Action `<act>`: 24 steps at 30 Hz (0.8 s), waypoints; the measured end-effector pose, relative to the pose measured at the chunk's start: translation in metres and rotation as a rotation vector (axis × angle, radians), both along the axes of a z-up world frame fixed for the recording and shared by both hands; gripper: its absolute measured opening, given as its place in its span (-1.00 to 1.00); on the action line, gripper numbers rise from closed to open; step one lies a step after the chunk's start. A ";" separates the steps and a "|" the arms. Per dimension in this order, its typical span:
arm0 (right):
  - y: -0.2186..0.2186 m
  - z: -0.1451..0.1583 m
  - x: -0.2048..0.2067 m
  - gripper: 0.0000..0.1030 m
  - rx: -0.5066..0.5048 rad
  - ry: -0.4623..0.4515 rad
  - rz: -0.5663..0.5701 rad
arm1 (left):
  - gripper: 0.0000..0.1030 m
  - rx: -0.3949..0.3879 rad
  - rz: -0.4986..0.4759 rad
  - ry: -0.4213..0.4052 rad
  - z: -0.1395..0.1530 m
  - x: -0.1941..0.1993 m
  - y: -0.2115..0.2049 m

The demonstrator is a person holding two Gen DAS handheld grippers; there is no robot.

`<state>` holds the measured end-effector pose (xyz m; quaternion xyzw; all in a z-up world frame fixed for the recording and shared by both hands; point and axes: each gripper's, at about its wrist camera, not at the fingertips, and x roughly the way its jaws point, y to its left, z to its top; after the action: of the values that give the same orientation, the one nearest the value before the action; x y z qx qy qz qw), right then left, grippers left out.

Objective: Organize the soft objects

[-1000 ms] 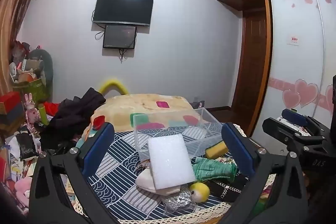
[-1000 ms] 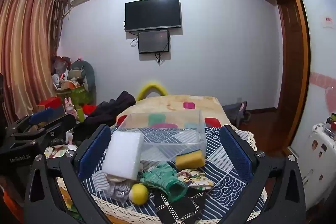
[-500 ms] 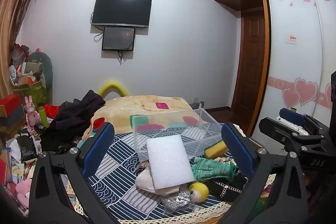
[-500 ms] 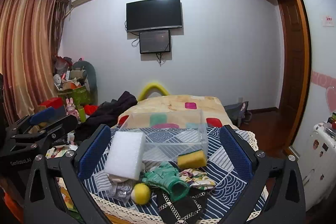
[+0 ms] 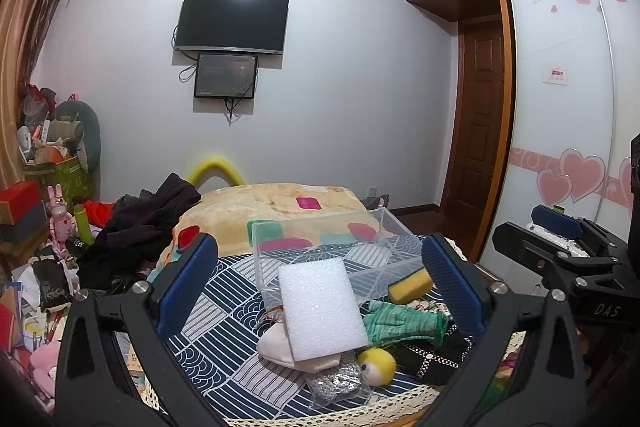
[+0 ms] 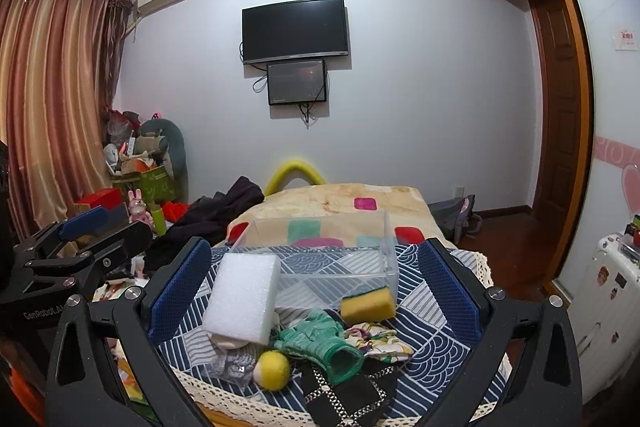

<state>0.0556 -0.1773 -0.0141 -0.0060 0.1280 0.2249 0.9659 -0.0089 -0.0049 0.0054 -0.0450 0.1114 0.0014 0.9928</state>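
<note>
Both tongs are hovering above the near edge of the table, nothing between the fingers. Left tongs (image 5: 320, 283) are standing wide open, empty; right tongs (image 6: 314, 287) likewise are gaping wide, gripping nothing.

Soft items are lying in a loose pile on the blue patterned cloth (image 6: 432, 311) covering the table. White foam block (image 5: 320, 307) is resting tilted on a cream fabric piece (image 5: 280, 345), at the left of the pile. Yellow ball (image 6: 273, 371) is sitting nearest, just beside a crinkled clear bag (image 6: 232, 367). Green glove (image 6: 324, 343) is lying right of the foam, cuff pointing near. Yellow sponge (image 6: 368, 303) is leaning against the near right corner of the clear plastic bin (image 6: 320, 247), outside it. Bin is standing upright at the far side of the pile.
</note>
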 end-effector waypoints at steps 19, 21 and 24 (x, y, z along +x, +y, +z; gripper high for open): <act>-0.001 0.003 -0.001 1.00 0.006 -0.009 0.003 | 1.00 -0.003 -0.001 -0.004 0.003 -0.001 0.001; -0.001 0.003 -0.001 1.00 0.007 -0.009 0.004 | 1.00 -0.002 -0.001 -0.004 0.002 -0.002 0.001; -0.001 0.003 -0.002 1.00 0.007 -0.009 0.003 | 1.00 -0.002 -0.001 -0.006 0.003 -0.002 0.002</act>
<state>0.0540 -0.1779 -0.0114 -0.0039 0.1228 0.2266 0.9662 -0.0108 -0.0034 0.0084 -0.0460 0.1085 0.0004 0.9930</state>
